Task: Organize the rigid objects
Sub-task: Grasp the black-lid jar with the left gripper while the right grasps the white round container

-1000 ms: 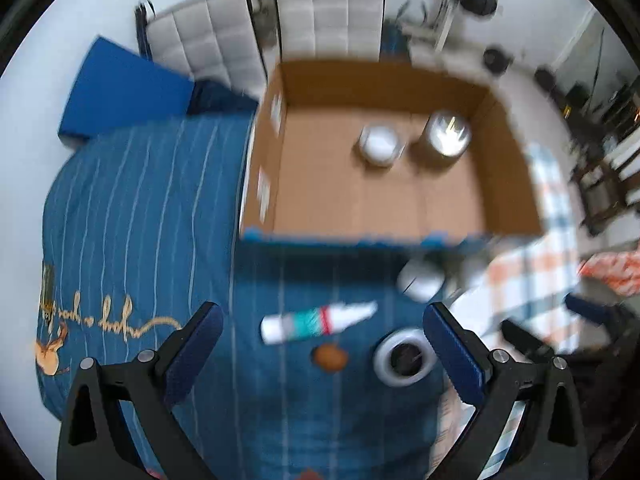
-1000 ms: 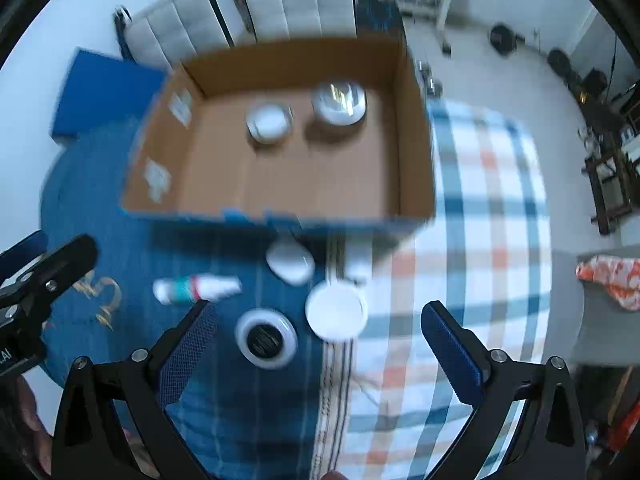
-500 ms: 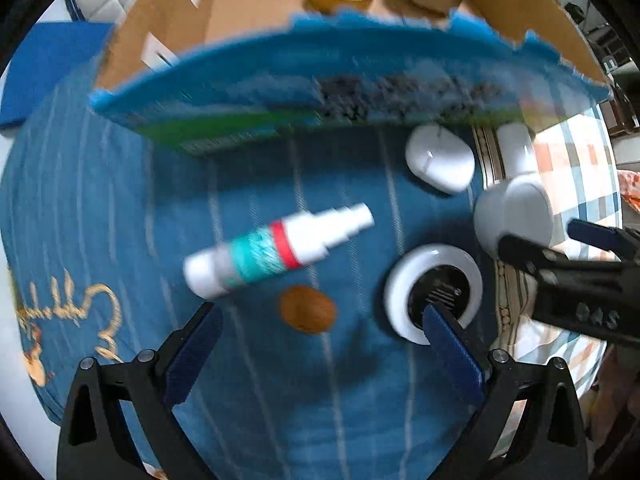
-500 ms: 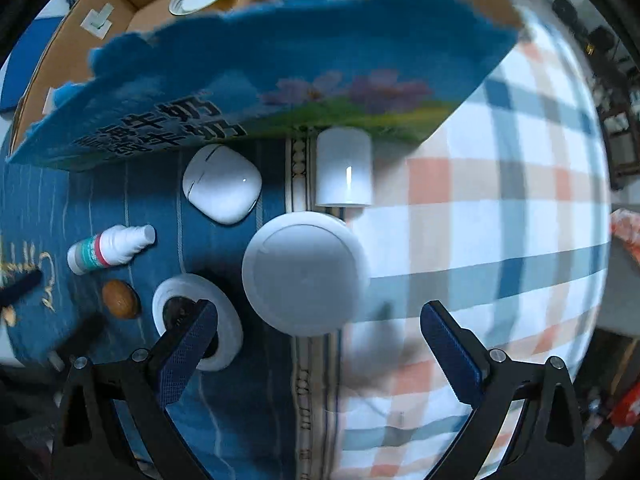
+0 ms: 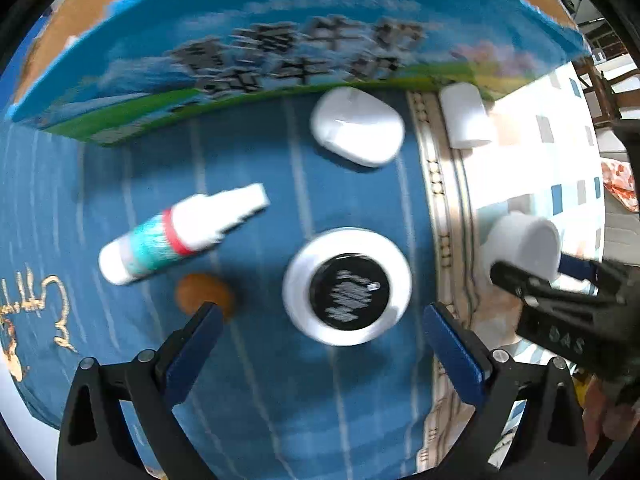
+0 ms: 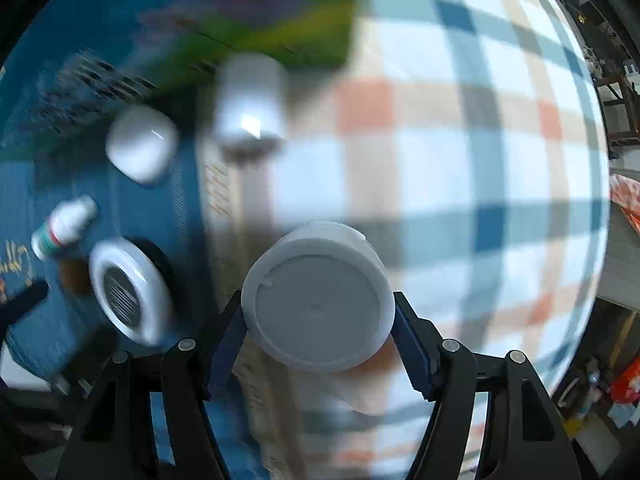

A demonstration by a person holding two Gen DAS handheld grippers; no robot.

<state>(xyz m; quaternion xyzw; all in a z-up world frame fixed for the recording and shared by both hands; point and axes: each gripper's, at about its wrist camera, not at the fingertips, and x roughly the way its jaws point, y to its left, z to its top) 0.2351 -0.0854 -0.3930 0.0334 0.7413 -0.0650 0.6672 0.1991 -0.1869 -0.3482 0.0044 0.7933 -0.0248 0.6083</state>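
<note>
The right tongs (image 6: pixel 318 334) are closing around a round white plastic jar (image 6: pixel 318 304) — pads beside its sides. The left tongs (image 5: pixel 322 334) stand apart, beside the white ring-shaped disc with black centre (image 5: pixel 347 285).

Motion is blurring the printed characters on the box (image 5: pixel 288 52) beyond reading. The left gripper's finger (image 5: pixel 200 336) is partly covering the brown object (image 5: pixel 200 292).

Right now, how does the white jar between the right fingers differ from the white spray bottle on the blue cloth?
The white jar is short, wide and round; the spray bottle is long and thin. The jar stands upright; the bottle lies on its side. The jar is plain white; the bottle has a green and red label. The right gripper is closing its fingers around the jar; nothing touches the bottle. Both are mostly white.
</note>
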